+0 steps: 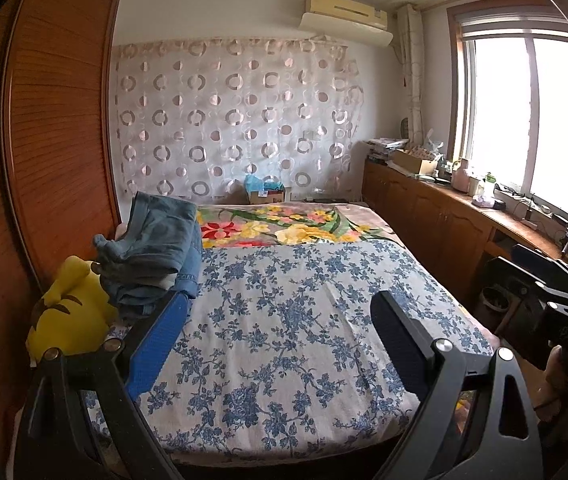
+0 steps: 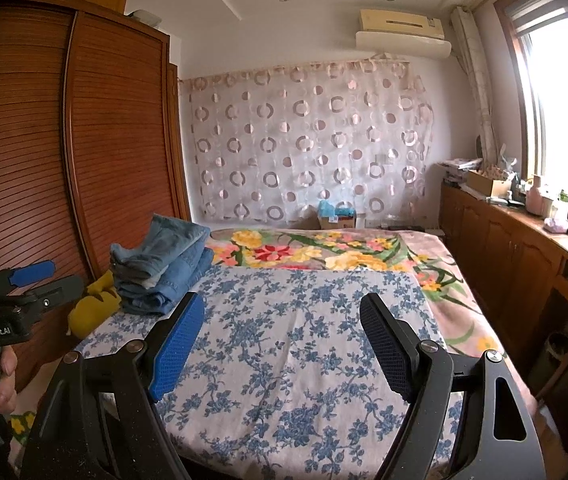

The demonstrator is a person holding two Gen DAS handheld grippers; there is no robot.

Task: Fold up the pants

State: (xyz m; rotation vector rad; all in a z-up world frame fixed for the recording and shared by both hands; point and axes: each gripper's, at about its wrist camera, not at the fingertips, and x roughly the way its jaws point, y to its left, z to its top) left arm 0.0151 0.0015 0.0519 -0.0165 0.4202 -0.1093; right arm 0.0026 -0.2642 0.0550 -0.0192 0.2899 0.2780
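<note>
Ahead-left of both wide-apart, empty tools, left tool (image 1: 279, 320) and right tool (image 2: 284, 340), lie denim pants (image 2: 163, 272): heavy, soft; grip the thick waistband.

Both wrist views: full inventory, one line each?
jeans: one pile, blue, bed's far left beside wardrobe
plush toy: one, yellow, near side of jeans
sheet: one, white-blue floral, near part of bed
blanket: one, flowered, far part
wardrobe: brown, left
curtain: circle pattern, far wall
air conditioner: one, above curtain
counter: brown, cluttered, under window
left tongs: open, empty
right tongs: open, empty
</note>
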